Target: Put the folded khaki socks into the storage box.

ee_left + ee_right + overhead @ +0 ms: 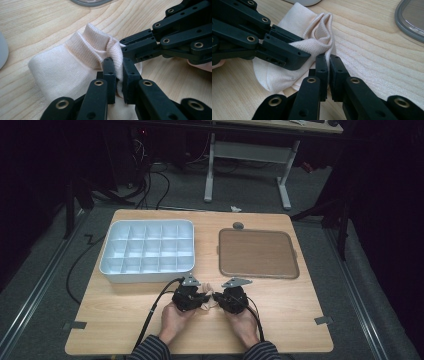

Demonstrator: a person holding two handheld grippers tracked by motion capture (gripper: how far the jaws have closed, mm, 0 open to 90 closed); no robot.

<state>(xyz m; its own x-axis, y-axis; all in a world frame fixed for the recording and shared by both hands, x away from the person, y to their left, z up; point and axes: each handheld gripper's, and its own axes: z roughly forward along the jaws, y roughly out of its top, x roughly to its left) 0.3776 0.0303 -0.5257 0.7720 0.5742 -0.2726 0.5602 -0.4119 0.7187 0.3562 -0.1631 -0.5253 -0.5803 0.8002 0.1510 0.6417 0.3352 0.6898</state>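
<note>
Now both grippers, left and right, pinch the sock cuff, jaws nearly closed; its length runs away leftward.

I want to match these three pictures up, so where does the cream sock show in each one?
High view: cream sock low centre, between the two grippers.
Left gripper view: sock centre-left, its cuff pinched by both grippers.
Right gripper view: sock upper centre, pinched likewise.
Shared landmark: the wooden table under it.

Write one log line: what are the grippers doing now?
left gripper: shut on cream knitted sock | right gripper: shut on cream knitted sock | wooden table
</note>
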